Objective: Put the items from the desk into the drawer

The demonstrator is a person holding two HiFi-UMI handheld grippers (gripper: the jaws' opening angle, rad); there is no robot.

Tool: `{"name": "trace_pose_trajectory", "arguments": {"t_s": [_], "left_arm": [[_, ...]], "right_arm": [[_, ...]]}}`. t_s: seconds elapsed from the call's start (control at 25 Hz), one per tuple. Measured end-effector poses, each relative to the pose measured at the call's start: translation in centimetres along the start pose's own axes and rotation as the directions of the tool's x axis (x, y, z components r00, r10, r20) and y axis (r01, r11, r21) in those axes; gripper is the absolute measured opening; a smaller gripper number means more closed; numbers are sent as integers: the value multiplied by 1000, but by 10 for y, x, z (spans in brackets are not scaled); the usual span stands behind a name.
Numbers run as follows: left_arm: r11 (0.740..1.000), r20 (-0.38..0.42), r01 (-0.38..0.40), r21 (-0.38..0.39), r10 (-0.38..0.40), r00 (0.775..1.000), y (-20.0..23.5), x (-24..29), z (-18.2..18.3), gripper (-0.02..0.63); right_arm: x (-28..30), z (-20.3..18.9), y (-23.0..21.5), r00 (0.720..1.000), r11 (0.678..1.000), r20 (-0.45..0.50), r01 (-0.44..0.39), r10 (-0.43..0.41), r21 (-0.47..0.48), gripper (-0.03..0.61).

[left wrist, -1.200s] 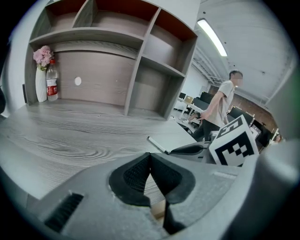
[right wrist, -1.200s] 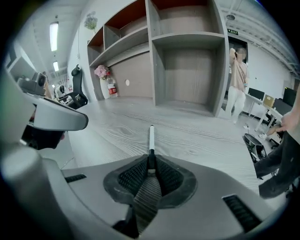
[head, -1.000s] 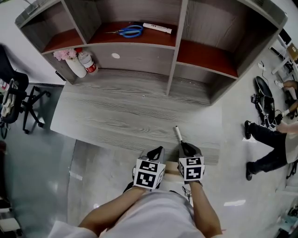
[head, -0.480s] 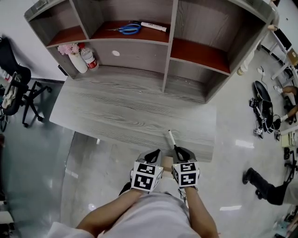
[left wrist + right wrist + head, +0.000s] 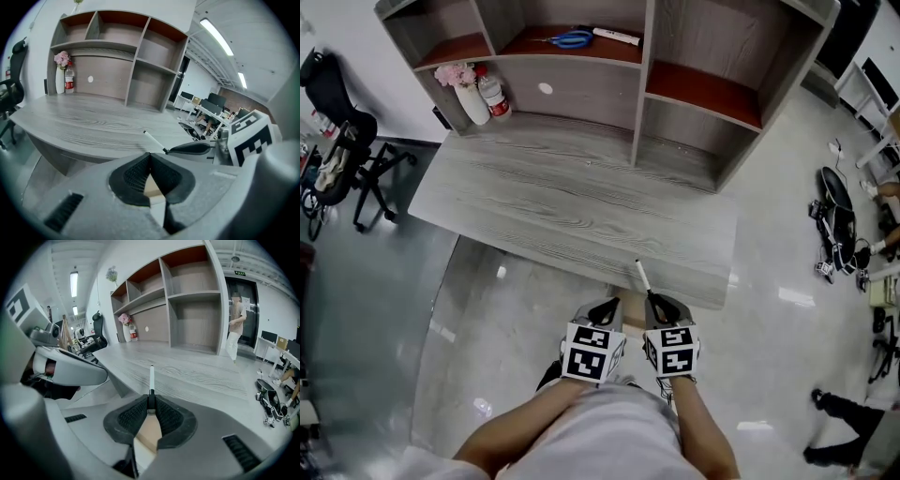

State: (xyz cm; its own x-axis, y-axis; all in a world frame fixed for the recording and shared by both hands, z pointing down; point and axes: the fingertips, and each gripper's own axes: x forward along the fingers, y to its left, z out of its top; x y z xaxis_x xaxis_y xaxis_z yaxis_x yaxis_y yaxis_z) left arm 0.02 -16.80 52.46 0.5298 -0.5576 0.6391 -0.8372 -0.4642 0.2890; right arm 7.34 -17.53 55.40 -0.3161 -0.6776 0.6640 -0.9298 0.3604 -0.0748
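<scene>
My right gripper (image 5: 652, 302) is shut on a white pen with a black end (image 5: 641, 275), which points forward over the front edge of the grey wooden desk (image 5: 562, 216). In the right gripper view the pen (image 5: 151, 378) sticks straight out from the closed pads of the right gripper (image 5: 151, 404). My left gripper (image 5: 607, 307) hangs just left of it, shut with nothing between its pads, as the left gripper view shows (image 5: 149, 157). A small tan wooden surface (image 5: 633, 325) shows below, between the two grippers. No drawer is visible.
On the hutch's upper shelf lie blue scissors (image 5: 572, 38) and a white marker (image 5: 616, 37). A white vase with pink flowers (image 5: 469, 94) and a bottle (image 5: 495, 97) stand at the desk's back left. A black office chair (image 5: 342, 150) stands left of the desk.
The head view has tilted, so the desk sits higher and further left in frame. Both grippers stay side by side at the desk's front edge, the right one still holding the pen.
</scene>
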Motion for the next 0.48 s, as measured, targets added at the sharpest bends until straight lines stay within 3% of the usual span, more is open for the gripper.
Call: {"name": "trace_pose_trajectory", "arguments": {"t_s": [0.48], "left_arm": [[993,16,-77,-85,78,997,-5,-27,-44,2]], "right_arm": [[-24,-40,40,995,994,1,-98,99,-47,48]]}}
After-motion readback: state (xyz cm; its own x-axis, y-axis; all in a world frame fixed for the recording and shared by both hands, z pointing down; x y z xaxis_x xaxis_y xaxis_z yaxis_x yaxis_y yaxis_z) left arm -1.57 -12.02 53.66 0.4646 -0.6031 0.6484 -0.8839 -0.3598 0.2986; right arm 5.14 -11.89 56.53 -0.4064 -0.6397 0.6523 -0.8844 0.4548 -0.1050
